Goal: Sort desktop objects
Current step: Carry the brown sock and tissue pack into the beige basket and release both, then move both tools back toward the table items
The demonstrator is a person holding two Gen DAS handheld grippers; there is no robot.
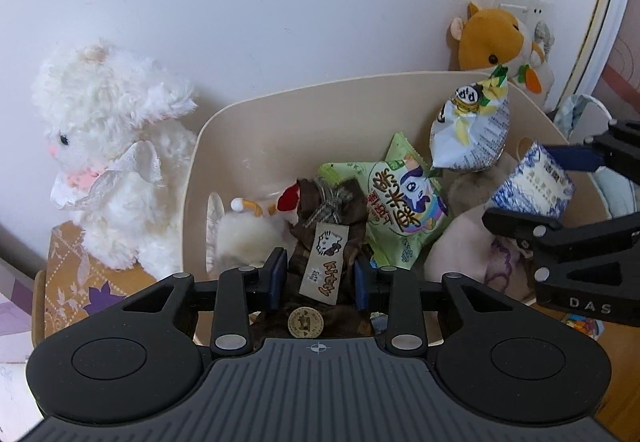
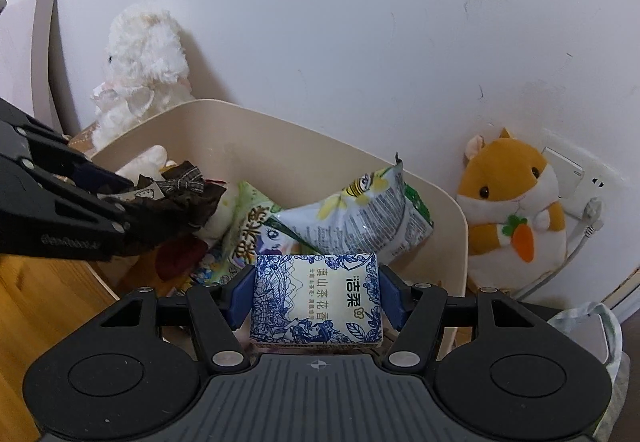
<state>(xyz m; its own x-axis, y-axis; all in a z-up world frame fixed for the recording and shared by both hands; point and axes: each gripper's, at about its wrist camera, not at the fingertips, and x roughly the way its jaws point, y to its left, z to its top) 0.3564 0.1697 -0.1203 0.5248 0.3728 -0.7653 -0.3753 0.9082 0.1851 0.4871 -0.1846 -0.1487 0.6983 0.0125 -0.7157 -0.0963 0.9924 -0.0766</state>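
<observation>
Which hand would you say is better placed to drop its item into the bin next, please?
Probably the left. The left tool holds the brown pouch right over the bin. The right tool holds its tissue pack nearer the bin's front edge.

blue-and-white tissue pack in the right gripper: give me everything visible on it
The tissue pack is a soft, glossy, plastic-wrapped block, white with blue floral line art and Chinese print on a cream panel. It looks sealed and only slightly squeezed. The right gripper clamps it by its two short sides, blue pads pressed against it, printed face toward the camera. It is held over the near edge of the beige bin, in front of the snack bags; whether its underside touches anything is hidden.
</observation>
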